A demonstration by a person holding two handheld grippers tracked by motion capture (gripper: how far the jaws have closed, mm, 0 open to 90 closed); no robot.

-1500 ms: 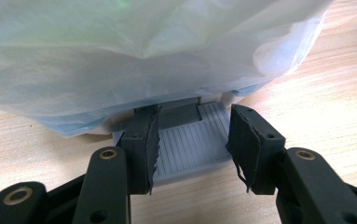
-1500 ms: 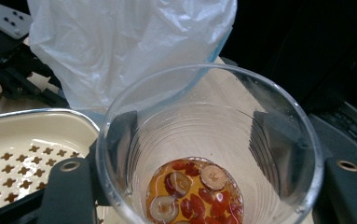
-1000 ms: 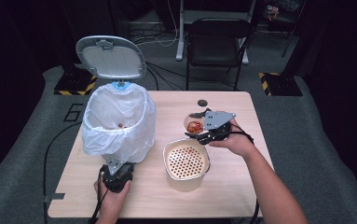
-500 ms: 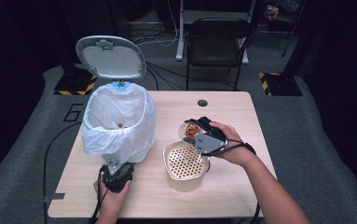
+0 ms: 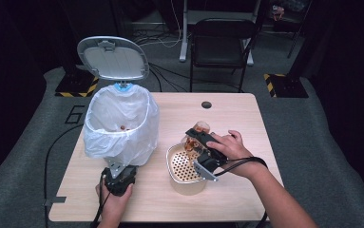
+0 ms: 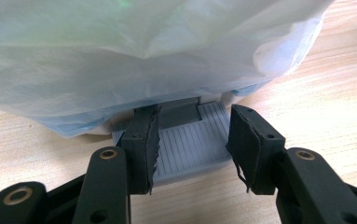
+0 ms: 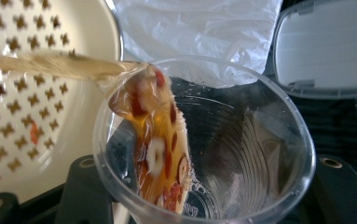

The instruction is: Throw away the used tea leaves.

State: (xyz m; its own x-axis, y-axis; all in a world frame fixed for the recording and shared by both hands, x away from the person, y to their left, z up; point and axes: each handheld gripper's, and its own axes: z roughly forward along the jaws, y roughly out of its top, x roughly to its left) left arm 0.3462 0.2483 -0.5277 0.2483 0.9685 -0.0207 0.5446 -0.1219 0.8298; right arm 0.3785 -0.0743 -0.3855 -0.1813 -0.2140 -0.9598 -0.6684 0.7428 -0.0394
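A pedal bin (image 5: 120, 126) lined with a white bag stands on the table's left, its grey lid (image 5: 113, 58) raised. My left gripper (image 5: 119, 176) sits at the bin's foot, shut on the grey ribbed pedal (image 6: 190, 144), one jaw on each side. My right gripper (image 5: 196, 137) holds a clear plastic cup (image 7: 260, 154) tipped on its side over a cream perforated strainer bowl (image 5: 170, 164). Its jaws have just been closing on the cup. Amber liquid (image 7: 50, 65) with red bits streams from the cup's rim into the strainer (image 7: 36, 93).
The wooden table (image 5: 246, 118) has a small round hole (image 5: 206, 104) near its far edge. A black chair (image 5: 222, 47) stands behind it. Cables trail from both grippers off the near edge. The bin's bag (image 7: 195, 28) bulges close to the strainer.
My right gripper has carried the cup from the table's right-middle toward the near left and tipped it over the strainer. The left gripper has stayed on the pedal.
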